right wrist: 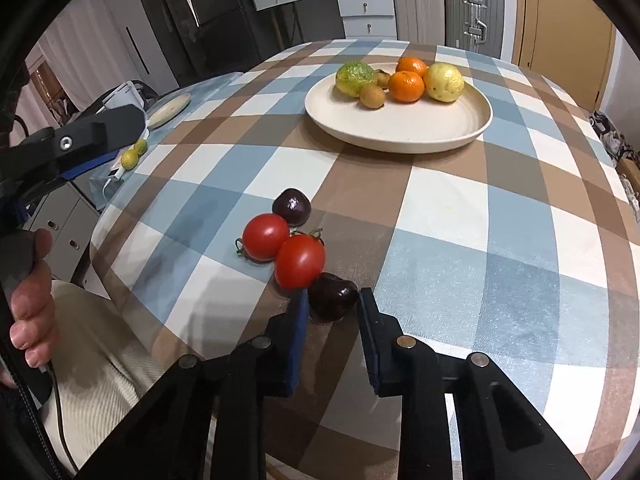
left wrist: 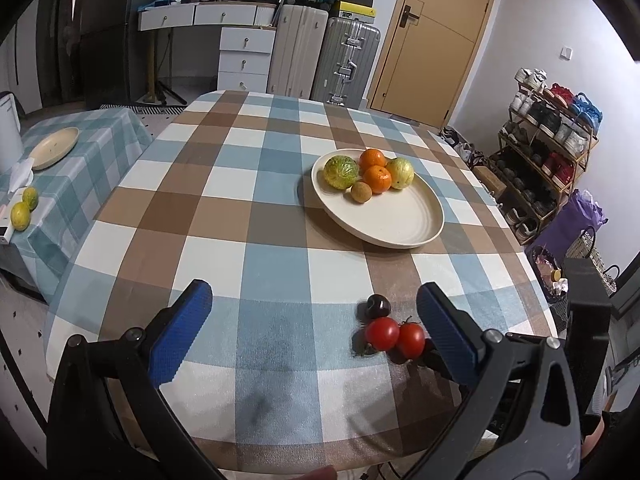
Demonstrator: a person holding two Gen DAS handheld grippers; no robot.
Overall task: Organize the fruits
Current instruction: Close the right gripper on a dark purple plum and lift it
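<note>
A cream plate (left wrist: 404,216) (right wrist: 420,128) on the checked tablecloth holds a green-yellow fruit (left wrist: 341,172), two oranges (left wrist: 377,179), a pale yellow fruit (left wrist: 400,173) and a small brown fruit (left wrist: 361,192). Near the table's front lie two red tomatoes (right wrist: 299,261) (left wrist: 382,334) and a dark purple fruit (right wrist: 292,207) (left wrist: 377,306). My right gripper (right wrist: 334,299) is shut on a second dark purple fruit (right wrist: 332,294), which touches the nearer tomato. My left gripper (left wrist: 316,304) hangs open over bare cloth, its right finger (left wrist: 444,328) beside the tomatoes.
A low side table (left wrist: 80,184) at the left carries a second plate (left wrist: 54,147) and two yellow-green fruits (left wrist: 24,208). Suitcases, white drawers and a door stand behind the table. A shoe rack (left wrist: 548,160) lines the right wall. A hand (right wrist: 28,300) holds the left gripper.
</note>
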